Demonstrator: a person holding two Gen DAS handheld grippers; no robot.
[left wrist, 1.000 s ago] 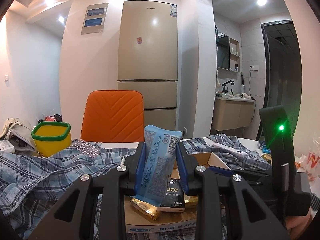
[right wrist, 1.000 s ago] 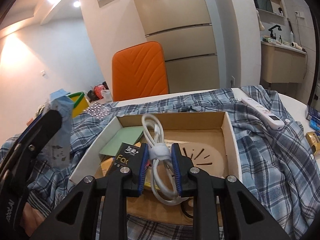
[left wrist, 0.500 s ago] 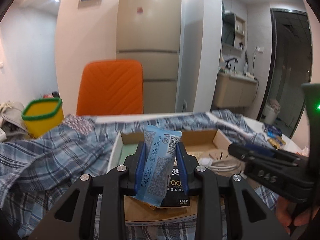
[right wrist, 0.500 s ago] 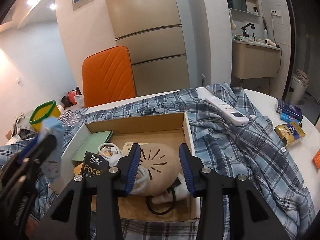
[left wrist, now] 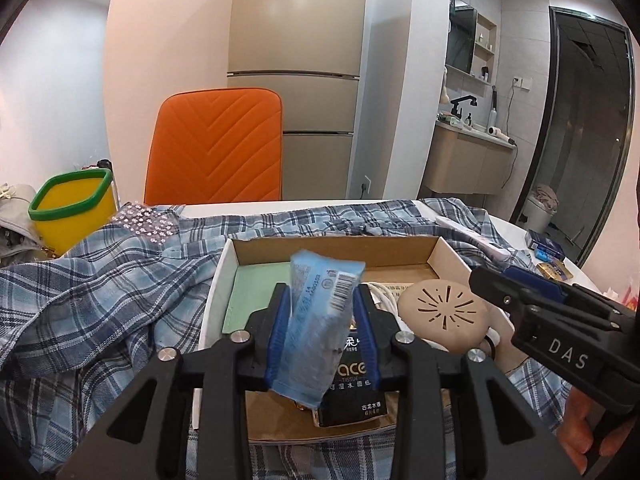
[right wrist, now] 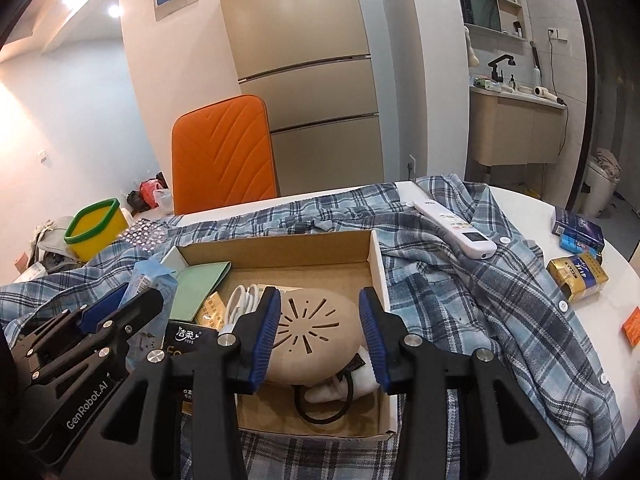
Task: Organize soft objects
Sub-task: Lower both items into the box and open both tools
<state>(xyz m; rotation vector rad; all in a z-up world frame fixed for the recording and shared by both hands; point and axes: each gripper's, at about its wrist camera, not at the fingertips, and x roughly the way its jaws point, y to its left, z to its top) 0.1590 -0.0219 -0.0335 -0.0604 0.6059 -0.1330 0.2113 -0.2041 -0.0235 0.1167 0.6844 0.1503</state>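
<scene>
- The left tongs [left wrist: 322, 334] are clenched on a light blue packet [left wrist: 316, 320], which is held upright above the near left part of the cardboard box [left wrist: 448, 250].
- The right tongs [right wrist: 318, 336] are spread wide, with nothing gripped; a tan perforated pad [right wrist: 316, 336] is seen between the two fingers, lying in the box.
- A slip is judged possible: the packet is soft and slick, is pinched only at its middle, and could slide out and land on the plaid shirt [left wrist: 100, 292] instead of in the box.
- A collision is also judged possible, since both tongs are crowded over the same box.
- If the pad is gripped, the white cable [right wrist: 240, 304] or the black hair tie [right wrist: 320, 406] touching it could be dragged along.
- Only the right wrist view shows the white remote [right wrist: 452, 228] on the shirt and the small packs [right wrist: 578, 276] on the desk [right wrist: 532, 208] at far right.
- Only the left wrist view shows the packet's barcode and the black tissue pack [left wrist: 354, 388] label behind it.
</scene>
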